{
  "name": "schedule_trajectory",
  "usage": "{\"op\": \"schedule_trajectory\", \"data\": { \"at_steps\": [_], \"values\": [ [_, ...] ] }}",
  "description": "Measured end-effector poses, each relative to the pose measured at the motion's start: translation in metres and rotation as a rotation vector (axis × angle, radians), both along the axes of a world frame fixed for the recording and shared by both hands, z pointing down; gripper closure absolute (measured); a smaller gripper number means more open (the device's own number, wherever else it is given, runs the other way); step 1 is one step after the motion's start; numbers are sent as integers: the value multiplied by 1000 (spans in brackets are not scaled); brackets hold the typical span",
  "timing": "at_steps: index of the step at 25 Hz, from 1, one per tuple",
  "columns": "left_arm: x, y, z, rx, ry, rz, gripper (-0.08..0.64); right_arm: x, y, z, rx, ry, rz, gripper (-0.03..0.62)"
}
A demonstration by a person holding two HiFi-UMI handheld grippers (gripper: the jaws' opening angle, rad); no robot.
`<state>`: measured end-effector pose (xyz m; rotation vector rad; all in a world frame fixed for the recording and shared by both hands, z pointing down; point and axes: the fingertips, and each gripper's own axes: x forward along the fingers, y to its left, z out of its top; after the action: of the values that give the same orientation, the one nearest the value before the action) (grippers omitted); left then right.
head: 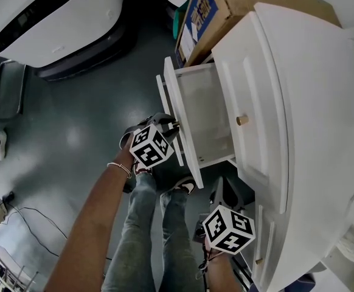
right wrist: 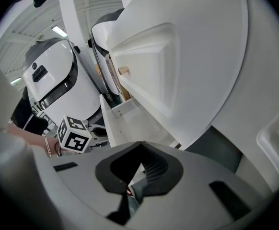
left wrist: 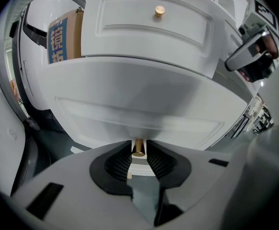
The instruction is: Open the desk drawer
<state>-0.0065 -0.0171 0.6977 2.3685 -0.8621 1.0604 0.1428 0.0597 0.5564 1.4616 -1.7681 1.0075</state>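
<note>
The white desk [head: 311, 90] fills the right of the head view. Its lower drawer [head: 208, 111] stands pulled out toward the floor side, with nothing visible inside. My left gripper [head: 172, 126] is at the drawer's front panel [left wrist: 139, 104]. The small brass knob [left wrist: 138, 146] sits between its ribbed pads [left wrist: 119, 163], and the jaws stand a little apart from it, open. My right gripper [head: 224, 193] hangs lower by the desk's edge, away from the drawer, its jaws [right wrist: 140, 145] shut on nothing. A second brass knob [head: 242, 120] marks the closed drawer above.
A cardboard box [head: 210, 11] with a blue label stands behind the desk. A large white machine [head: 49, 17] is at the top left. The person's legs and shoes [head: 159, 212] are on the grey floor below the drawer. Cables [head: 31, 215] trail at the lower left.
</note>
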Motion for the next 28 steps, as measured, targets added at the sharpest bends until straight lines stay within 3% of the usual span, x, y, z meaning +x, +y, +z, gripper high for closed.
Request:
{"op": "schedule_trajectory", "data": {
  "at_steps": [6,12,28],
  "values": [
    [-5,7,-10,-13,-24,15,445,-2,-3,-11,10,-12,-10,586],
    [-17,15,-44,12,-14,-33,443,-4,-6,-36,34,-27,-3,586],
    [-12,21,-188,76,29,-77,443,7,-15,-143,143,-35,42,586]
  ]
}}
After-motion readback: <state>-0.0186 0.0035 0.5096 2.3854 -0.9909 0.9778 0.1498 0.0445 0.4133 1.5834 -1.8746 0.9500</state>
